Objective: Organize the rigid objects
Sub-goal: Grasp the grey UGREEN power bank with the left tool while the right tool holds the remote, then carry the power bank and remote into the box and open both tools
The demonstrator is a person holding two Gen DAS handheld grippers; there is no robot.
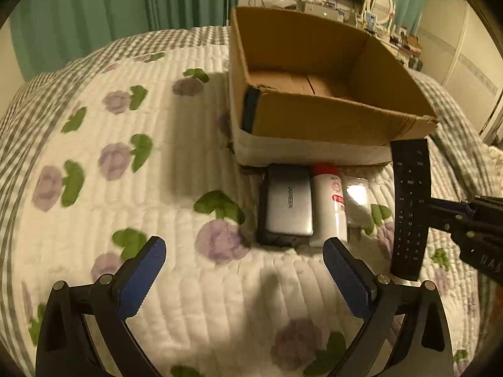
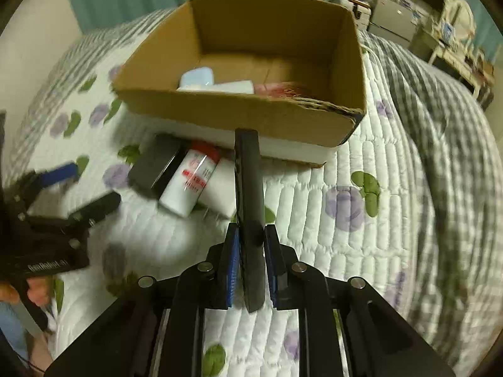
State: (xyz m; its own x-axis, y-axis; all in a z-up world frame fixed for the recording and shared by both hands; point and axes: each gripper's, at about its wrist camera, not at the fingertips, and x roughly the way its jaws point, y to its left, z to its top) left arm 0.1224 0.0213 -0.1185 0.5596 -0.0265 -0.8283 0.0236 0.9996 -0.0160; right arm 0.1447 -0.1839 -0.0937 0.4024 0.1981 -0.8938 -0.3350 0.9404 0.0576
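My right gripper (image 2: 251, 232) is shut on a long black remote control (image 2: 248, 188) and holds it above the quilt, pointing at the cardboard box (image 2: 239, 116). The remote (image 1: 410, 207) and right gripper (image 1: 452, 213) also show in the left wrist view. My left gripper (image 1: 245, 248) is open and empty, low over the quilt. In front of it lie a silver UGREEN case (image 1: 289, 201), a white bottle with a red cap (image 1: 330, 201) and a white packet (image 1: 356, 198), just before the box (image 1: 314, 119). The box holds a light blue item (image 2: 198, 77), a white item (image 2: 232, 87) and a red item (image 2: 283, 89).
Everything rests on a bed with a white quilt with purple flowers (image 1: 125, 157). A grey checked blanket (image 2: 440, 125) lies to the right. Green curtains (image 1: 94, 6) hang behind, and a cluttered desk (image 1: 377, 19) stands at the far right.
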